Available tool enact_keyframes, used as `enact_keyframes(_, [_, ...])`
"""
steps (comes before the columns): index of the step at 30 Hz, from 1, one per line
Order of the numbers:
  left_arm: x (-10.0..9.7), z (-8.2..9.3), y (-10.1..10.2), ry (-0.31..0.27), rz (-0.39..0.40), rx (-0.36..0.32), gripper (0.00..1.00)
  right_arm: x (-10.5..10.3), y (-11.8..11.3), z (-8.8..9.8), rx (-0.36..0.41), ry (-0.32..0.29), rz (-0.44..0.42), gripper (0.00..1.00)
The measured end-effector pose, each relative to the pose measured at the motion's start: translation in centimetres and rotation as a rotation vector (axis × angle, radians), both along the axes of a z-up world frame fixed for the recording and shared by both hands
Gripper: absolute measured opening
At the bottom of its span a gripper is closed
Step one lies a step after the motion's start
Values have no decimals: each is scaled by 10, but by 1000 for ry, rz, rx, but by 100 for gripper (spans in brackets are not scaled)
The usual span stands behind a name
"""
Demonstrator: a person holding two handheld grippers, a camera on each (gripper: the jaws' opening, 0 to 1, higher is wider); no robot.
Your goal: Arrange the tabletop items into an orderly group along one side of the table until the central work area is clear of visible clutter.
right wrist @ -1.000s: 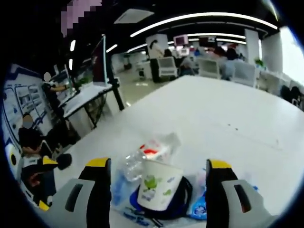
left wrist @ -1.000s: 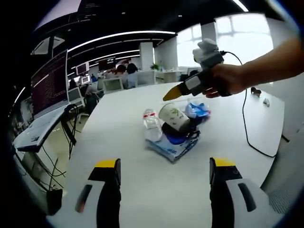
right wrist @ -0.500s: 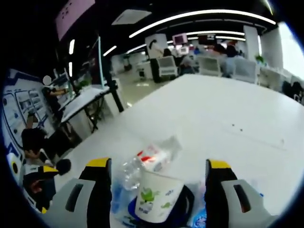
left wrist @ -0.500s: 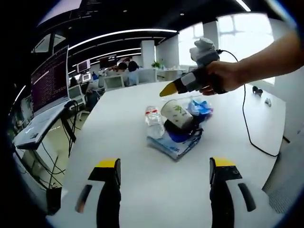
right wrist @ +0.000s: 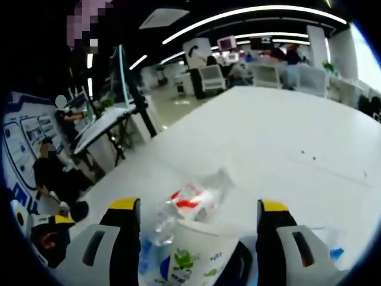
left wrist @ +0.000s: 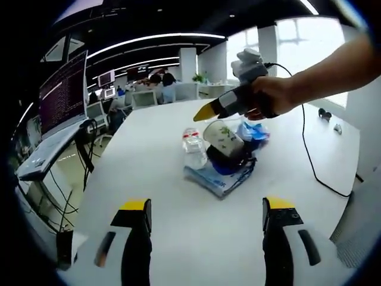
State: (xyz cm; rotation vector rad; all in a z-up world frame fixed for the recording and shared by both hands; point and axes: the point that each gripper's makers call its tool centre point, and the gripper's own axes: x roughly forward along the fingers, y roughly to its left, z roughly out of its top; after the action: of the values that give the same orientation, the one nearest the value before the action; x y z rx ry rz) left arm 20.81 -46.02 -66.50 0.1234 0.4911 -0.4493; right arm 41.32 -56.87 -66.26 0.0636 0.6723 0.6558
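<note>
White cup [left wrist: 224, 138] (one), one bottle [left wrist: 193, 150]

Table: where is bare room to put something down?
The table is bare between the left gripper and the pile, and beyond the bottle. It is crowded where the cup, bottle and bags cluster under the right gripper.

Bright, even light — ceiling light strips [left wrist: 149, 42] curve across the top of both views, bent by fisheye distortion. A window [left wrist: 309, 42] in the upper right of the left gripper view is blown out white. White table [right wrist: 286, 137] glares softly; shadows faint. Right gripper view is softer — bottom centre blurred.
</note>
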Motion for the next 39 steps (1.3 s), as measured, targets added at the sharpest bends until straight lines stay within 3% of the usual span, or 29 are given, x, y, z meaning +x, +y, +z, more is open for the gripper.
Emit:
enact_keyframes(9, [2, -5, -3, 5, 3, -4, 74, 11, 6, -7, 30, 45, -15, 76])
enact_keyframes(18, [7, -5, 4, 7, 26, -15, 73, 7, 22, -6, 47, 78, -19, 75])
enact_keyframes(29, [5, -10, -4, 25, 18, -16, 73, 45, 26, -20, 69, 117, -40, 73])
enact_keyframes(32, [3, -13, -7, 31, -5, 11, 73, 51, 25, -24, 74, 132, -45, 71])
enact_keyframes(36, [5, -10, -4, 27, 14, -33, 73, 58, 23, -31, 72, 147, -53, 71])
enact_keyframes(39, [6, -11, 0, 29, 25, -20, 74, 61, 23, -35, 82, 167, -67, 71])
